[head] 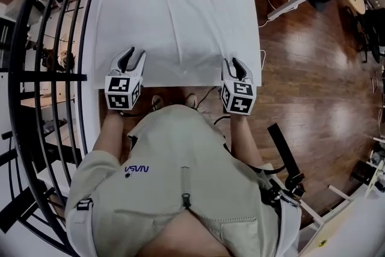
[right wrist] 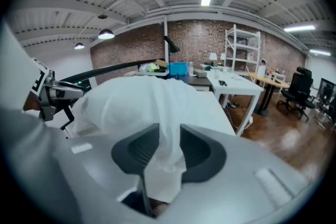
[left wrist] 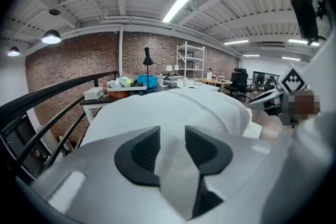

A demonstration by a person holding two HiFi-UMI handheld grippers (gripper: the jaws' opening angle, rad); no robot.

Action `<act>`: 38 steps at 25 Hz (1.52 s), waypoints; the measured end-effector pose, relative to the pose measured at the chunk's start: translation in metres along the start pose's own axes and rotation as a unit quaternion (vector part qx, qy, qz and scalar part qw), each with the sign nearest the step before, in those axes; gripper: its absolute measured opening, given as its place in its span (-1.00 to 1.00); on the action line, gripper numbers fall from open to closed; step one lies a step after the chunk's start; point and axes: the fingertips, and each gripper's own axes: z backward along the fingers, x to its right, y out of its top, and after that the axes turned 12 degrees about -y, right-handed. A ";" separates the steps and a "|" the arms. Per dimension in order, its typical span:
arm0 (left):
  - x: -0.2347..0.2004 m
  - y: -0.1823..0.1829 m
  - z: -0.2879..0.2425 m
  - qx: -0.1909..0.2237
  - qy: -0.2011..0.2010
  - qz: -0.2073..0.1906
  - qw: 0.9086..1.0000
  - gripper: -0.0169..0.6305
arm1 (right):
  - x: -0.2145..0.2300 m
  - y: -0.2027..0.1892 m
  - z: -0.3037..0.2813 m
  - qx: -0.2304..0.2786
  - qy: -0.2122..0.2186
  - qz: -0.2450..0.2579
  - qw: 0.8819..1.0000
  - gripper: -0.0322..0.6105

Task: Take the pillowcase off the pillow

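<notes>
White pillowcase (head: 177, 21) spread flat ahead, its near edge slack between the parted jaws of left gripper (head: 136, 55) and right gripper (head: 233, 63)

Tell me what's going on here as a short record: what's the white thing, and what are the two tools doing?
Item: white pillowcase, plump and filled, lying flat
Left gripper: at the near left corner, jaws apart, case fabric between them
Right gripper: at the near right corner, jaws apart, fabric fold between them
Progress: case not yet pulled off
</notes>
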 end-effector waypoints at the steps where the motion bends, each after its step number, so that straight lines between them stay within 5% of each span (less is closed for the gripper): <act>1: 0.005 0.006 -0.001 0.001 -0.001 0.001 1.000 -0.44 | -0.002 0.010 0.002 0.014 0.009 0.003 1.000 -0.51; 9: 0.005 0.053 -0.040 0.001 0.030 -0.030 0.999 -0.29 | -0.007 0.080 -0.023 0.087 0.066 0.045 0.993 -0.51; 18: -0.049 0.106 -0.074 0.017 0.043 -0.044 0.998 -0.19 | -0.016 0.158 -0.078 0.103 0.068 0.063 0.990 -0.44; 29: -0.102 0.139 -0.140 -0.025 0.011 -0.054 0.998 -0.18 | -0.033 0.206 -0.163 0.030 0.055 0.065 0.996 -0.33; 38: -0.115 0.089 -0.178 -0.123 -0.003 -0.010 0.992 -0.14 | -0.045 0.179 -0.240 -0.076 0.078 0.113 0.988 -0.13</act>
